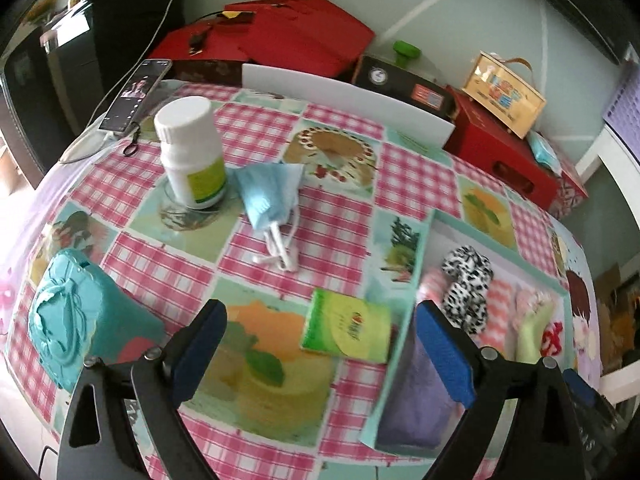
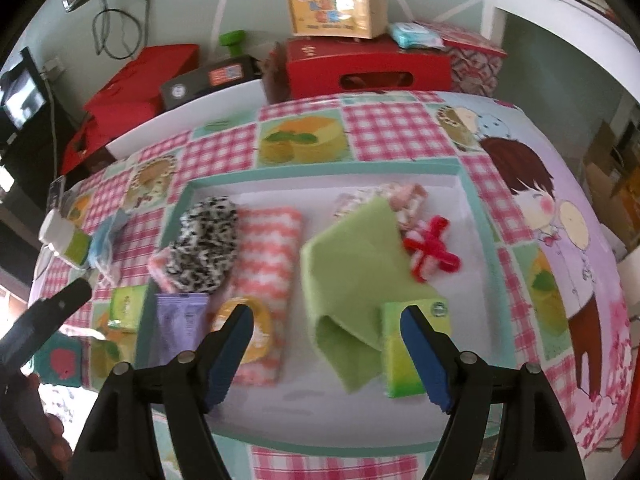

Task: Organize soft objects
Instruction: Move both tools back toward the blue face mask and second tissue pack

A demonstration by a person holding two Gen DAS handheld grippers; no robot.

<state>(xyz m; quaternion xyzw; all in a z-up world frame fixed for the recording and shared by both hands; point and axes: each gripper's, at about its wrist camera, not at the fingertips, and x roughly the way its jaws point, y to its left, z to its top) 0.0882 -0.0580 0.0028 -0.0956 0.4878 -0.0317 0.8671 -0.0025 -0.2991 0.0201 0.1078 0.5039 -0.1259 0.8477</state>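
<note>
Across pink-checked table, left gripper [image 1: 320,364] fingers spread wide and empty above flat green tissue packet [image 1: 347,330] just outside teal-rimmed tray [image 1: 404,280], right gripper [image 2: 326,356] likewise open, risking snagging rim.

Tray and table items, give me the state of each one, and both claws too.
Left claw: open, empty.
Right claw: open, empty.
Tray: holds soft items, not full.
Green cloth: folded, in tray.
Spotted scrunchie: in tray, on pink striped cloth.
Green tissue pack: flat on table, outside tray.
Blue mask: crumpled on table, outside tray.
White bottle: upright, capped.
</note>
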